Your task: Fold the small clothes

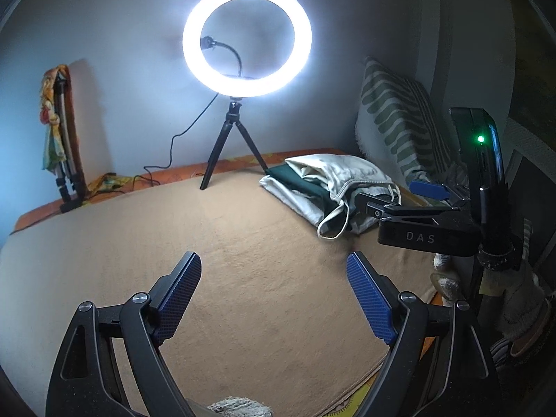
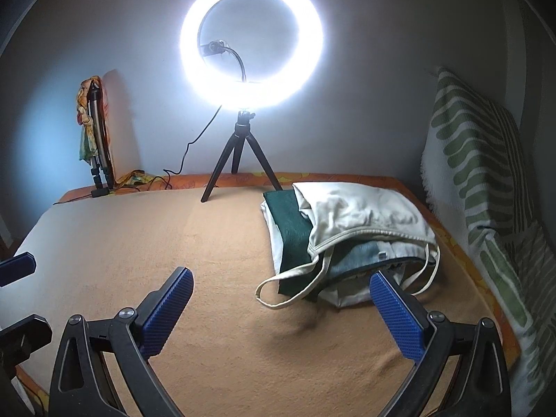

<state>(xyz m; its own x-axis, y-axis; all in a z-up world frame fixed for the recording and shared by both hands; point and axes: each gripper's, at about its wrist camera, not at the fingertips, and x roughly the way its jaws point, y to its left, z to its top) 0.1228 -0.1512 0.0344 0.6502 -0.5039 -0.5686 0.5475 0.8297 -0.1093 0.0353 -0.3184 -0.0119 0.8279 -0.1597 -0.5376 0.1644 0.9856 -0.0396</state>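
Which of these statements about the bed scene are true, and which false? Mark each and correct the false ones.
1. The ring light is switched on. True.
2. The left gripper holds a garment. False: its jaws are open and empty.
3. The pile of clothes has a white top lying uppermost. True.
4. The clothes lie spread flat across the blanket. False: they are heaped at its right side.
5. The right gripper is shut. False: its jaws stand open.

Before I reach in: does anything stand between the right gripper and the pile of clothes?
Nothing visible does. The right gripper, jaws open and empty, faces the pile of clothes across bare blanket. The ring light tripod stands behind, out of the path.
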